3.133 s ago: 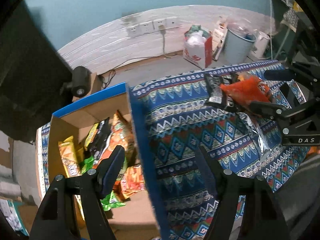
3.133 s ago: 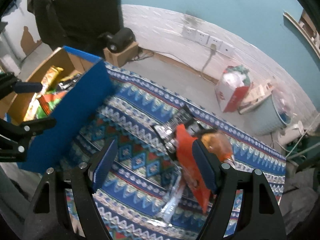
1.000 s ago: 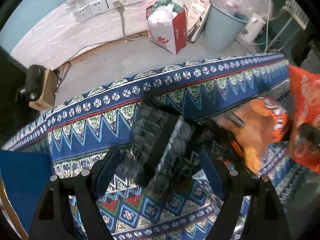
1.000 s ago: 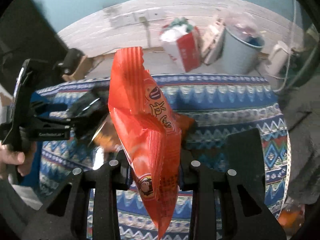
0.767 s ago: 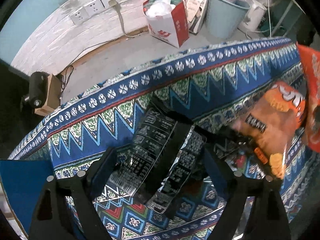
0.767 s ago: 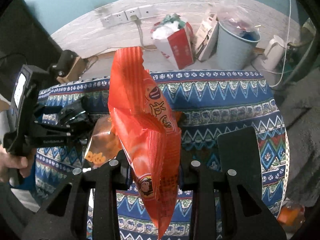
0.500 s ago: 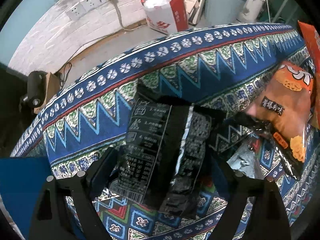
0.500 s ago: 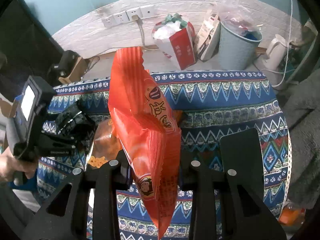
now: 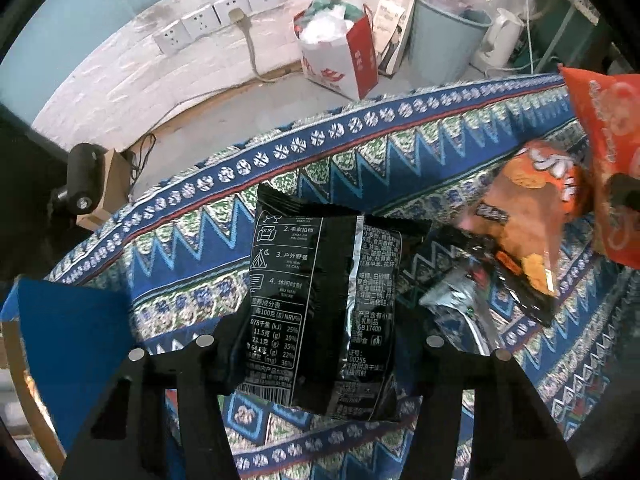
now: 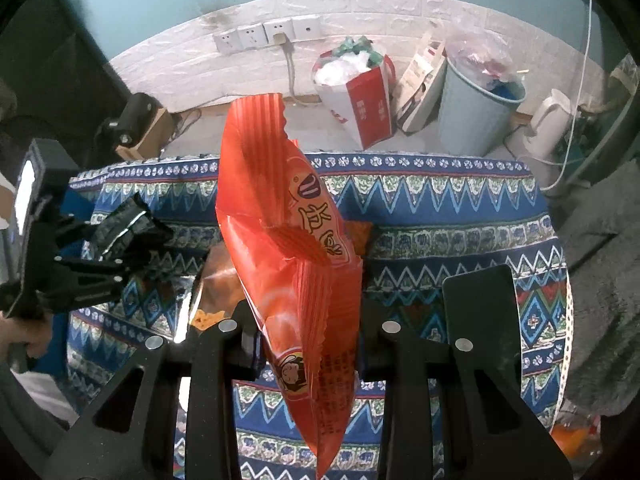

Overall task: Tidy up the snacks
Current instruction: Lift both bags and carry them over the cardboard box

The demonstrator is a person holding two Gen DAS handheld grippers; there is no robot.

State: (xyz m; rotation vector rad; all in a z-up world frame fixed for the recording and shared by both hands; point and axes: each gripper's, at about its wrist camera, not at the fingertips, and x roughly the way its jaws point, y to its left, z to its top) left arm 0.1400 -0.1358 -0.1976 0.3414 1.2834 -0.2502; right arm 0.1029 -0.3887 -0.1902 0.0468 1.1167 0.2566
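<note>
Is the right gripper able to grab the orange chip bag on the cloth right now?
Probably not: the right gripper is already shut on the red bag, so the orange chip bag must wait.

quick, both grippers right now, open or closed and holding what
Left gripper: closed on the black snack packet, lifted over the patterned cloth.
Right gripper: closed on the red snack bag, held upright between its fingers.

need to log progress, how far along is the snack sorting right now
Midway. In hand: the left gripper is shut on a black snack packet and the right gripper on a red snack bag, both lifted off the patterned cloth. Left: an orange chip bag and a silvery wrapper still lie on the cloth. What is already boxed is not visible now.
</note>
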